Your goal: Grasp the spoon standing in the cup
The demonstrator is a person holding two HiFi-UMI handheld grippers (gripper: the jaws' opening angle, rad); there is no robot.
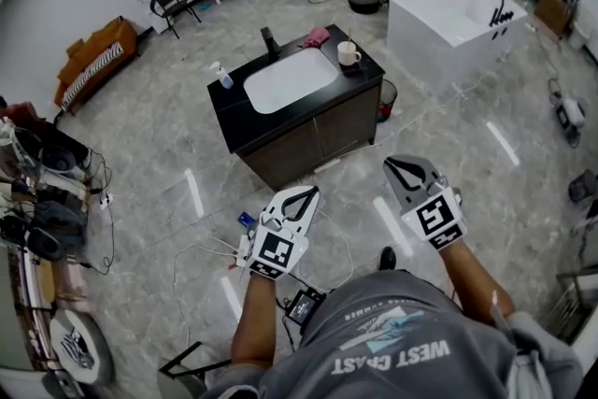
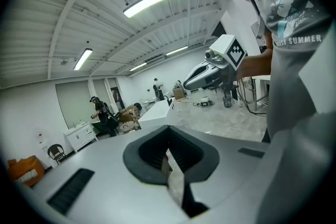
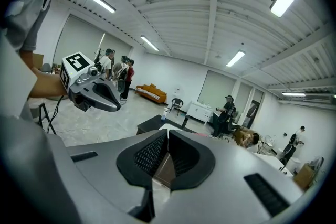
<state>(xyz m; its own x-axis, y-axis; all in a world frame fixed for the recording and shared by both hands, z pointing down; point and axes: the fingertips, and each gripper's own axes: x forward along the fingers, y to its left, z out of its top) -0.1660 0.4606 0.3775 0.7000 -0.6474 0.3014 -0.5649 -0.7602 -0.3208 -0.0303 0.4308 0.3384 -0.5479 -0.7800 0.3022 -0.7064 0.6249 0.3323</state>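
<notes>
Standing at the far right corner of a black counter (image 1: 227,112), the cup (image 1: 348,55) was seen in the head view with the spoon (image 1: 352,39) upright in it, its handle rising above the rim. A white sink (image 1: 290,79) was set into the counter, with a dark faucet (image 1: 270,42) and a pink cloth (image 1: 316,36) behind it and a spray bottle (image 1: 221,75) at the left end. A white bathtub (image 1: 458,14) was placed to the right of the counter. The left gripper (image 1: 306,192) and the right gripper (image 1: 392,162) were held out side by side over the grey floor (image 1: 168,145), both well apart from the counter and the cup, and both pointed towards them. Nothing was carried by either.

In the left gripper view, the fingers (image 2: 152,150) were shown clenched, pad against pad, with nothing caught between them. The right gripper was seen beyond them to the right, raised against the ceiling. Neither cup nor spoon could be made out there.

In the right gripper view, the fingers (image 3: 144,157) were likewise pressed together and empty. The counter and the spray bottle were visible just above the fingertips, far off, and the left gripper was seen at the left. The cup was too small to be picked out in this view.
</notes>
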